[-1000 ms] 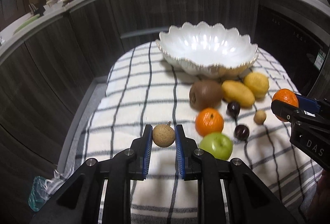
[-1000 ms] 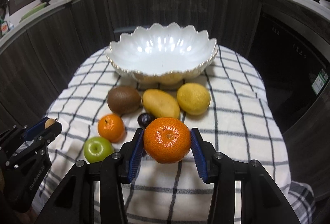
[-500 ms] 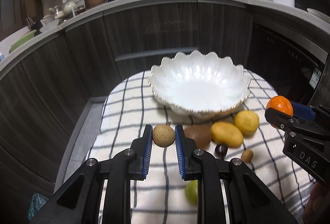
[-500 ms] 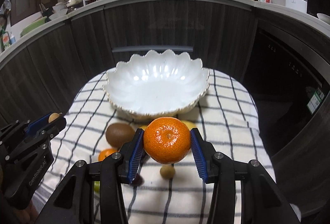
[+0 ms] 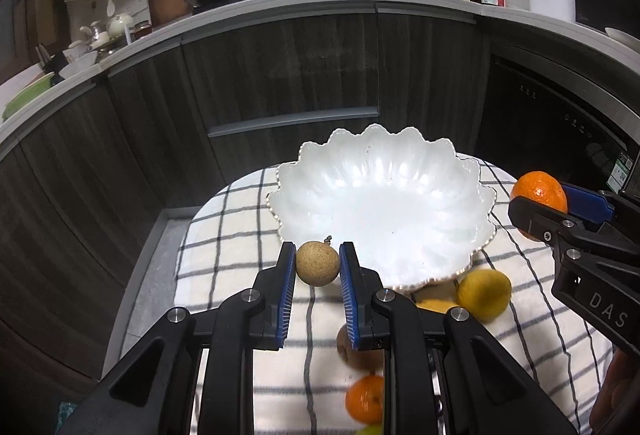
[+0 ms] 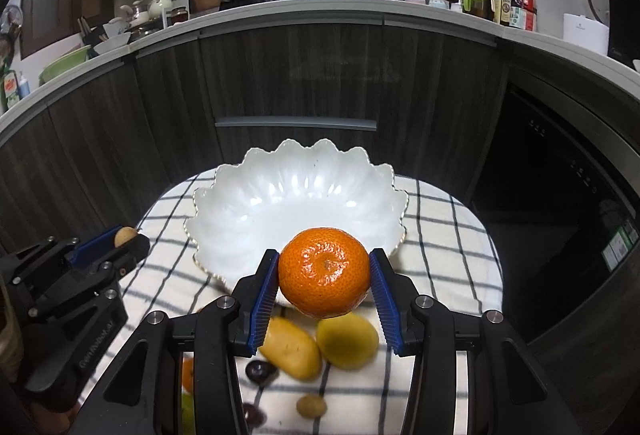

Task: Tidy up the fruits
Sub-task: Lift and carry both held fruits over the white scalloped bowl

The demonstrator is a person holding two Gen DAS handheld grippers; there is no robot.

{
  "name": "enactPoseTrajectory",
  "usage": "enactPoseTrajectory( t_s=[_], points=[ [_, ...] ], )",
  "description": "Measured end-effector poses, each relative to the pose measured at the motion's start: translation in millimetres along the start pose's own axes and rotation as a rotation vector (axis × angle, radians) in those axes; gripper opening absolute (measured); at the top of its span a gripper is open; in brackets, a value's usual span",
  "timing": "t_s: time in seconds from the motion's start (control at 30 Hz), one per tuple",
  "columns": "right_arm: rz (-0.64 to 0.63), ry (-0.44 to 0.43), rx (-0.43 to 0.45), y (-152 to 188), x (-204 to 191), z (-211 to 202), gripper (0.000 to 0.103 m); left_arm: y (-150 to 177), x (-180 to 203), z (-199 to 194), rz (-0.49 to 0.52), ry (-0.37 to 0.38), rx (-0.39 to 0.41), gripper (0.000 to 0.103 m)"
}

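1. The step in hand looks like carrying two fruits to the white scalloped ceramic bowl (image 5: 384, 211). The left gripper (image 5: 318, 267) pinches a small round tan fruit with a stub of stem (image 5: 317, 263) between its blue pads; the right gripper (image 6: 324, 273) pinches a round orange mandarin (image 6: 324, 272).
2. The bowl lies just ahead of and below both sets of jaws, nothing in it.
3. Next, I judge, each gripper must move forward past the near rim, lower, then spread.
4. Beneath the jaws on the checked white cloth (image 6: 440, 235) lie a yellow lemon (image 6: 347, 339), an oblong yellow mango-like fruit (image 6: 294, 347) and other fruit.
5. Nothing blocks the bowl; the grippers should keep apart.
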State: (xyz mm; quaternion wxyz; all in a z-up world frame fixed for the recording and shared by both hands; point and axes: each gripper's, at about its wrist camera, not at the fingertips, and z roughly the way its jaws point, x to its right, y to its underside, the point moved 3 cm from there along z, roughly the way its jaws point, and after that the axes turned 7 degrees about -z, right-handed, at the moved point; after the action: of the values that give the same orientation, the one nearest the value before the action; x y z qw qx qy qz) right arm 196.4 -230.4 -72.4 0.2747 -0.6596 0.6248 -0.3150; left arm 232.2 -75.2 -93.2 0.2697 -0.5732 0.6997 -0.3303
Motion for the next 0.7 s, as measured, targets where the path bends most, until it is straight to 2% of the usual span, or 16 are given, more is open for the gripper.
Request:
enactPoseTrajectory(
  t_s=[0.37,0.7],
  points=[
    [0.013,0.017,-0.038,-16.5,12.8,50.0,0.046,-19.5,4.0,49.5,-0.002,0.015,-0.042,0.023],
    [0.055,0.021,-0.107,-13.1,23.3,93.5,0.046,-28.3,8.5,87.0,0.016,0.025,-0.064,0.023]
  ],
)
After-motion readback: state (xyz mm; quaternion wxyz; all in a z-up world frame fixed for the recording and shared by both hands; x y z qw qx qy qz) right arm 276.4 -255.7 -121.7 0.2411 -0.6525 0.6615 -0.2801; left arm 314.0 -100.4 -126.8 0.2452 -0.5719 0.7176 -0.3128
